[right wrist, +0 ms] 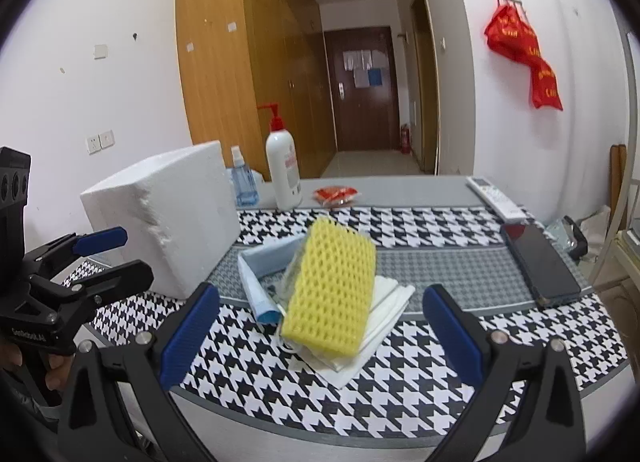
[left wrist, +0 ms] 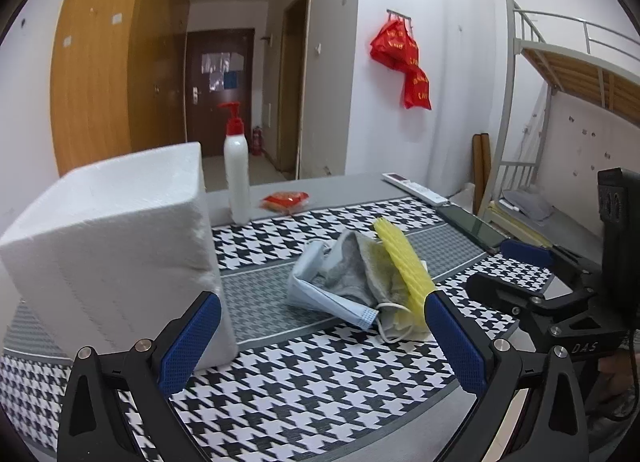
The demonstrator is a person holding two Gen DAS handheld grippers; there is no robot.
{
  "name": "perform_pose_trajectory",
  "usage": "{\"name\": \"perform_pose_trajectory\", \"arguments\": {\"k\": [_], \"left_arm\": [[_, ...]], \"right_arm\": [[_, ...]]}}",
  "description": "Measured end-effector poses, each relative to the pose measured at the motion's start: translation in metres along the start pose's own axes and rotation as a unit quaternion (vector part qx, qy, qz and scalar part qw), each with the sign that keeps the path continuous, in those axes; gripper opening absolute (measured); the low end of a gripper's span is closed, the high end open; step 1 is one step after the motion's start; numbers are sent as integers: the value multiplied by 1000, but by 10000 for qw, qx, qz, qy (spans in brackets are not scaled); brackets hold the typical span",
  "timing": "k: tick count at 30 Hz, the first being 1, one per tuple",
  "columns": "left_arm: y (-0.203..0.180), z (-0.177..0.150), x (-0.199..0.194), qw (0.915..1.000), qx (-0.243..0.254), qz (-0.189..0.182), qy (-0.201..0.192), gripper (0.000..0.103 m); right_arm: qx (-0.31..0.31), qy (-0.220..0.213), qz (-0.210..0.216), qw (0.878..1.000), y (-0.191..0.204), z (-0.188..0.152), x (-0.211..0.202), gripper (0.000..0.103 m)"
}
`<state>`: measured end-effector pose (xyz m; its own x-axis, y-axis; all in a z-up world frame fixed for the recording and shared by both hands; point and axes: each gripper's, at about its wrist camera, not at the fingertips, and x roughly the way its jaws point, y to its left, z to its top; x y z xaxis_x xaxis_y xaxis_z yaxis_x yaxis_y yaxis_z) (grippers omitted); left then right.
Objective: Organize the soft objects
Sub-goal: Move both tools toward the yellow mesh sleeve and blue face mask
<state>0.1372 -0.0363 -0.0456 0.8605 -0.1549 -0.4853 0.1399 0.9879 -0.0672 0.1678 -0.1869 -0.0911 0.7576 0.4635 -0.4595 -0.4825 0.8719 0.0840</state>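
A pile of soft things lies mid-table on the houndstooth mat (left wrist: 320, 374). A yellow foam net sleeve (right wrist: 332, 290) (left wrist: 404, 266) leans on top. Under it lie a light blue face mask (left wrist: 320, 294) (right wrist: 260, 278), a grey cloth (left wrist: 356, 262) and a white folded cloth (right wrist: 380, 310). My left gripper (left wrist: 324, 338) is open just short of the pile, nothing between its blue pads. My right gripper (right wrist: 320, 334) is open too, its fingers either side of the pile's near edge. Each gripper shows in the other's view: the right gripper (left wrist: 516, 266), the left gripper (right wrist: 112, 254).
A white foam block (left wrist: 116, 258) (right wrist: 172, 218) stands left of the pile. Behind stand a white pump bottle (right wrist: 284, 170) (left wrist: 237, 174), a small blue spray bottle (right wrist: 242, 178) and a red packet (right wrist: 335, 195). A remote (right wrist: 496, 196) and a phone (right wrist: 540, 266) lie at the right.
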Motion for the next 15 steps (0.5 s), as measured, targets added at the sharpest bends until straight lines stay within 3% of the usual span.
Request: {"name": "perform_pose_trajectory", "arguments": {"k": [15], "left_arm": [[-5,-6,51,9978,-152,275,576,102]], "right_arm": [[139,403,-7,9991,-17,-3,25,103]]}}
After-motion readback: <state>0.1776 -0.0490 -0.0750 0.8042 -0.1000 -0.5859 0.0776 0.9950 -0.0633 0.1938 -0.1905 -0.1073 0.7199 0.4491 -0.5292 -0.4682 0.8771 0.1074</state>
